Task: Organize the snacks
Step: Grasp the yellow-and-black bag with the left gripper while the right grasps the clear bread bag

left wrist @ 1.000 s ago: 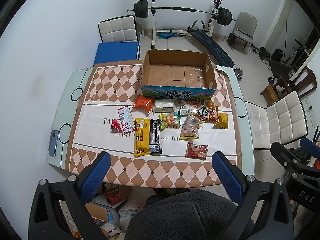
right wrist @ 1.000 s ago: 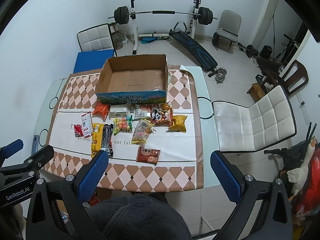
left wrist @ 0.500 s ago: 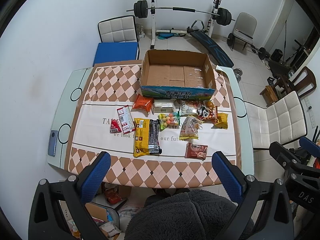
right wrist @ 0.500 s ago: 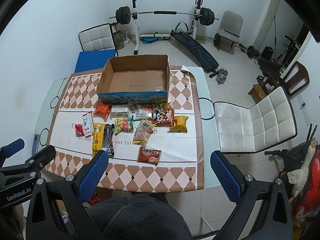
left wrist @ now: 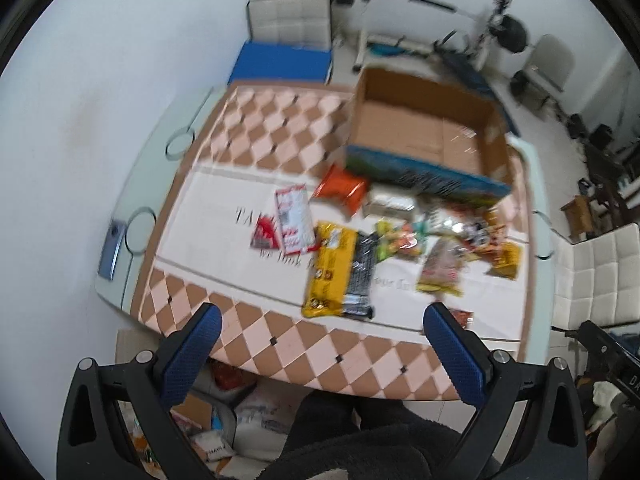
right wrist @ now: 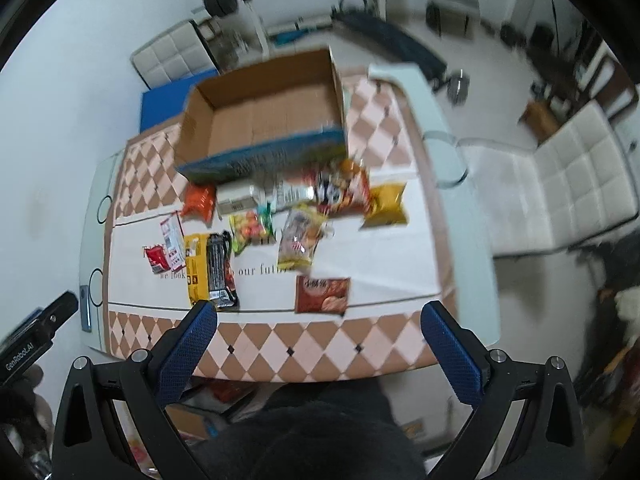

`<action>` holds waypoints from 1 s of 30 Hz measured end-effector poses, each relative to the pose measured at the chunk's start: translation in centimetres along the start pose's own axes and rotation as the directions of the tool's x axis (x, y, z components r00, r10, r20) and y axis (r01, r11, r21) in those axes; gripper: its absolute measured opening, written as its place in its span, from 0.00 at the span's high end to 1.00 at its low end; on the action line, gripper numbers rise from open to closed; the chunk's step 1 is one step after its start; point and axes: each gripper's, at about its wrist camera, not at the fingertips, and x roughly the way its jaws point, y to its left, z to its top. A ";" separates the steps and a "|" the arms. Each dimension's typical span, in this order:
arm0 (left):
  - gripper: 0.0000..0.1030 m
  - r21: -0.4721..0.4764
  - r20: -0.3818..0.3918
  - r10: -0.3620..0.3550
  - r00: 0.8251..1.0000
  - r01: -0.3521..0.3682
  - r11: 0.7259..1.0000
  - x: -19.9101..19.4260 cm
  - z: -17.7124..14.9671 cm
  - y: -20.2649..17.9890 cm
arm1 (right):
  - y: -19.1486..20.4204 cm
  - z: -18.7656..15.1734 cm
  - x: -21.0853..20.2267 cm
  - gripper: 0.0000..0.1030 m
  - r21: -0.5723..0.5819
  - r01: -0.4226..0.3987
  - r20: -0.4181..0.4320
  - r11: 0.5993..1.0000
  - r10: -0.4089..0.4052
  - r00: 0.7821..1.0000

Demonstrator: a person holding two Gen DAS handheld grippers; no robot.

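Checkered table (left wrist: 280,344) carries snacks; only the right view shows the brown packet (right wrist: 322,295) whole; both grippers (left wrist: 320,356) (right wrist: 320,354) gape, empty.

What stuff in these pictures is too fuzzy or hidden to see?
- Writing on the cardboard box front: smeared by motion blur, both views.
- Brown packet: mostly hidden behind a blue pad of the left gripper, left view.
- Snack pile beside the box: packets overlap and blur together.
- Clutter under the table: cut off by its edge.
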 end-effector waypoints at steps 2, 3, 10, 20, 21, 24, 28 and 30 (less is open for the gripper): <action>0.00 -0.028 -0.060 -0.007 0.998 0.005 1.000 3.0 0.3 1.0 | -0.1 0.5 3.3 0.00 0.027 -0.029 -0.049 0.999 0.030 0.998; 0.00 -0.039 -0.089 -0.025 0.996 0.022 0.999 4.5 0.4 1.4 | 0.0 0.8 5.2 0.00 0.041 -0.027 -0.078 0.999 0.030 0.996; 0.00 -0.050 -0.235 -0.085 0.968 0.075 0.996 15.3 1.7 1.3 | 0.8 2.0 15.1 0.00 0.063 -0.014 -0.193 0.998 0.026 0.981; 0.00 0.021 -0.372 -0.119 0.921 0.137 0.990 27.4 3.1 -2.3 | -0.4 4.0 23.9 0.00 0.151 0.019 -0.276 0.988 0.023 0.961; 0.00 0.025 -0.381 -0.118 0.917 0.138 0.990 28.2 3.1 -2.7 | -0.4 4.4 24.5 0.00 0.167 0.013 -0.274 0.986 0.034 0.961; 0.00 0.054 -0.401 -0.079 0.913 0.109 0.993 30.2 2.9 -3.5 | -0.1 5.3 26.0 0.00 0.188 0.015 -0.274 0.982 0.038 0.961; 0.00 0.076 -0.396 -0.044 0.917 0.080 0.994 31.3 2.9 -3.8 | 1.1 6.4 28.0 0.00 0.183 0.029 -0.284 0.983 0.025 0.958; 0.00 0.083 -0.400 -0.039 0.916 0.078 0.993 32.0 3.0 -3.8 | 1.6 6.7 29.1 0.00 0.169 0.047 -0.297 0.984 0.005 0.955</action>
